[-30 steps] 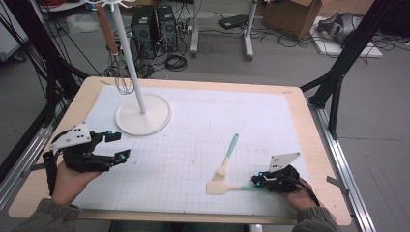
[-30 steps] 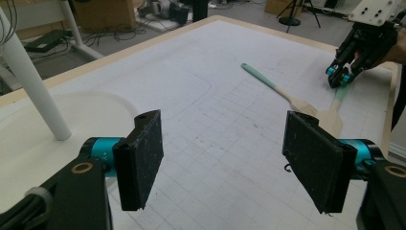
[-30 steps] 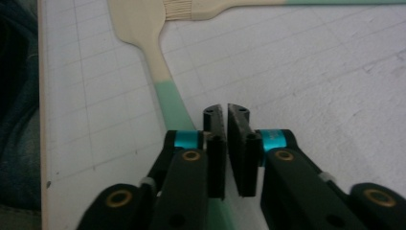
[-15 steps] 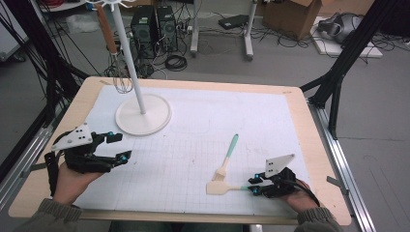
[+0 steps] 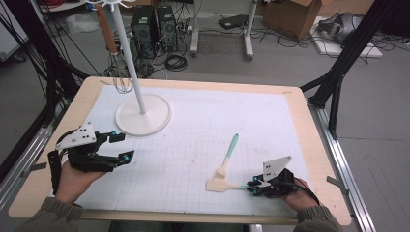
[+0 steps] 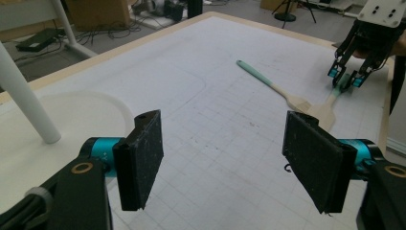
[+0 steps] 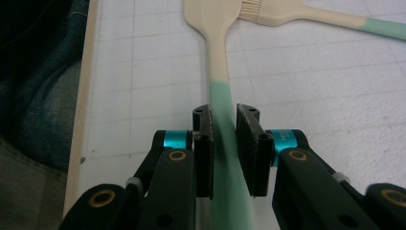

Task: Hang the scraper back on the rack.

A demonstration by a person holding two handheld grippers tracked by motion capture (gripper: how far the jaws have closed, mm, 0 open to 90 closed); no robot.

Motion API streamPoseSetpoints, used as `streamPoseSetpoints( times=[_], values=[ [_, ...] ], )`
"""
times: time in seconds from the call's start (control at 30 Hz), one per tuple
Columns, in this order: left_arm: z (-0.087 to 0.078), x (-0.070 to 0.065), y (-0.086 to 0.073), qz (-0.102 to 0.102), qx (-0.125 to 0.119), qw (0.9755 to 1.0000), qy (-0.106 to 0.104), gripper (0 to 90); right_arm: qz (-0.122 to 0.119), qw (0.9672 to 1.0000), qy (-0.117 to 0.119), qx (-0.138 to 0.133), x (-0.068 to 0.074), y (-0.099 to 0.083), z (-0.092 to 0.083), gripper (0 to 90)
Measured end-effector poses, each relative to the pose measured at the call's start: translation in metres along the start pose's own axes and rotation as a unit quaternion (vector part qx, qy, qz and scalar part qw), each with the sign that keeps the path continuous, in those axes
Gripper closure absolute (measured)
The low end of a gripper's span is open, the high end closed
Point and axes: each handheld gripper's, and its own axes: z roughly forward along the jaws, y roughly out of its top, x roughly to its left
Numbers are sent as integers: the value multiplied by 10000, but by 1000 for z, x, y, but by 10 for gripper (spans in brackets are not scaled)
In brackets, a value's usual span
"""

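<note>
The right gripper [image 5: 252, 186] sits low over the white gridded mat [image 5: 203, 125], near the person's edge of the light wooden table [image 5: 309, 125]. Between its two black jaws runs the mint-green handle of a cream flat spatula [image 7: 218, 62]; the jaws have just been closing, and in the right gripper view the pads stand tight against both sides of the handle, clamped on it. The spatula's broad cream blade lies straight ahead of the jaw tips, flat on the mat. Just beyond that blade, touching or nearly touching it, lies a cream pastry brush with a mint-green handle [image 5: 228, 155], its bristles next to the blade and its handle angling away from the jaws.

The left gripper [image 5: 121, 147] hovers over the mat with its jaws wide apart and nothing between them. Ahead of it and off to one side stands a white pole stand on a round base [image 5: 143, 115], with a wire whisk with a brown handle [image 5: 116, 58] hanging from its top.
</note>
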Motion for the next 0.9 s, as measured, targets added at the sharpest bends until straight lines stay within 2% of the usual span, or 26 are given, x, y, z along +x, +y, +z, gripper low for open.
streamPoseSetpoints(
  times=[0.17,0.4,0.47,0.9],
  values=[
    [3,-1,1,5,8,10000,-51,307,33,9999,-20,-128,1,5,-2,780],
    [7,-2,1,21,71,9999,-130,312,-38,9995,-30,-327,-2,22,-5,779],
    [9,-3,0,23,80,9998,-164,312,-82,9992,-100,-383,-2,26,-4,779],
    [18,-8,4,137,123,9993,-316,312,-196,9989,37,-421,-11,61,8,779]
  ],
)
